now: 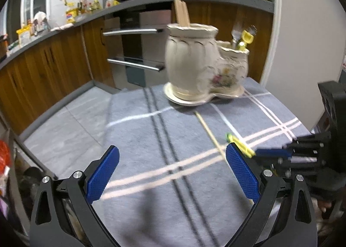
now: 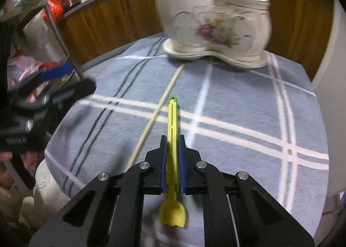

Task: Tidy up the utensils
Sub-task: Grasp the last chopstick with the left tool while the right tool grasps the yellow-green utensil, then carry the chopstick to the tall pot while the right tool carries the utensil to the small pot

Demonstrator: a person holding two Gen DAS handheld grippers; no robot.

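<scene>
A cream ceramic utensil holder (image 1: 201,67) with two pots stands at the far side of the table; it also shows in the right wrist view (image 2: 214,19). Wooden chopsticks (image 1: 182,14) stand in the tall pot, and a yellow utensil (image 1: 246,39) and metal cutlery in the low pot. A single wooden chopstick (image 1: 208,132) lies on the cloth (image 2: 155,115). My right gripper (image 2: 173,138) is shut on a yellow plastic fork (image 2: 172,130), handle pointing forward, tines toward the camera. My left gripper (image 1: 172,160) is open and empty above the cloth.
A grey-blue checked cloth (image 1: 151,138) covers the table. Wooden kitchen cabinets (image 1: 54,63) with a cluttered counter lie behind. A shelf with bags (image 2: 43,8) stands at the left. The right gripper shows in the left wrist view (image 1: 274,152).
</scene>
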